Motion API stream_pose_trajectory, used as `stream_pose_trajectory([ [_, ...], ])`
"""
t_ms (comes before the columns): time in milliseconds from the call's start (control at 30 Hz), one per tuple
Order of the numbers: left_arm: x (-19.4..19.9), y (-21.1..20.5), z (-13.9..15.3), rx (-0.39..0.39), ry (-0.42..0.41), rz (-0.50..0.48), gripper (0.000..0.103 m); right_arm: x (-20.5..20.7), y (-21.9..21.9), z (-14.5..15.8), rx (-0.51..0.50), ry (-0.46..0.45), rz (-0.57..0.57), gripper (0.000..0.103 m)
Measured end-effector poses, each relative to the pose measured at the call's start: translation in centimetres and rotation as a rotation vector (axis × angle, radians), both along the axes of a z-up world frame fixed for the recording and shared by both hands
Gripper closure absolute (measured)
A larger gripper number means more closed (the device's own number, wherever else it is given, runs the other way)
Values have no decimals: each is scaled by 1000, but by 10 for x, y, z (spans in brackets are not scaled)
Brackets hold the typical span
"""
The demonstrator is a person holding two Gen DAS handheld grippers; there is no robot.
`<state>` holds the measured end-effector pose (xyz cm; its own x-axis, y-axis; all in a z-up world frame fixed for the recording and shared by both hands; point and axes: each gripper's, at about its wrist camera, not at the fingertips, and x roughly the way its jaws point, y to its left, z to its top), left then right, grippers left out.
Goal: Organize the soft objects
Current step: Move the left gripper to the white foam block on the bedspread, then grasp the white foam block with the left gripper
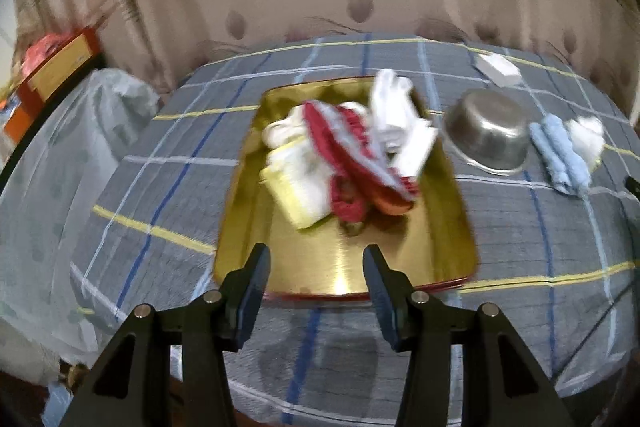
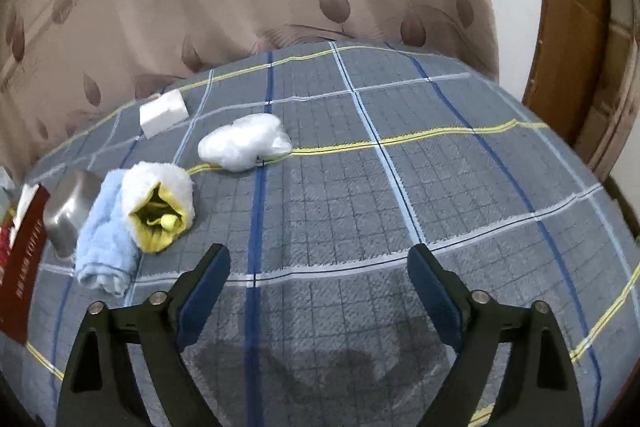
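Note:
A gold tray [image 1: 344, 267] with a red rim lies on the plaid cloth. On it is a blurred heap of soft things: a red and white ruffled cloth [image 1: 352, 151], white cloths [image 1: 396, 119] and a yellow and white piece [image 1: 292, 183]. My left gripper [image 1: 316, 259] is open and empty above the tray's near edge. My right gripper [image 2: 318, 259] is open and empty above bare cloth. A rolled light blue towel [image 2: 104, 243], a white fluffy cloth with yellow lining [image 2: 160, 203] and a white plastic-wrapped bundle [image 2: 244, 143] lie to its left and ahead.
A steel bowl [image 1: 488, 135] lies on its side right of the tray; it also shows in the right wrist view [image 2: 70, 211]. A white box [image 2: 164, 113] sits near the curtain. A wooden door [image 2: 576, 27] stands at the far right. A pale covered object [image 1: 60, 187] is left of the table.

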<state>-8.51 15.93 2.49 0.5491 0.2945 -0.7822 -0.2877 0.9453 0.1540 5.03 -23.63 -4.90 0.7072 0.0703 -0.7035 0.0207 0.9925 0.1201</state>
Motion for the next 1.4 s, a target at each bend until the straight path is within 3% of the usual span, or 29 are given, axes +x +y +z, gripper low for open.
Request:
stream_pose_trajectory([
  [233, 46, -46, 27, 0, 0, -222, 54, -6, -11, 1, 96, -19, 23, 10],
  [567, 177, -160, 50, 74, 12, -862, 54, -12, -17, 5, 203, -60, 94, 8],
  [633, 206, -174, 46, 80, 35, -929, 54, -13, -20, 6, 226, -69, 107, 7],
  [833, 302, -192, 14, 8, 187, -985, 54, -12, -26, 6, 292, -71, 140, 6],
  [967, 342, -193, -12, 97, 243, -978, 54, -10, -25, 5, 319, -63, 175, 6],
  [1167, 381, -185, -18, 124, 203, -976, 54, -8, -22, 4, 338, -59, 212, 6],
  [1267, 399, -184, -34, 122, 287, -1005, 53, -7, -21, 4, 346, -57, 222, 6],
  [1367, 414, -181, -35, 81, 310, -1047, 39, -7, -22, 4, 354, -57, 226, 6],
  [1400, 417, -180, -36, 81, 320, -1050, 26, -7, -22, 4, 355, -57, 226, 5],
])
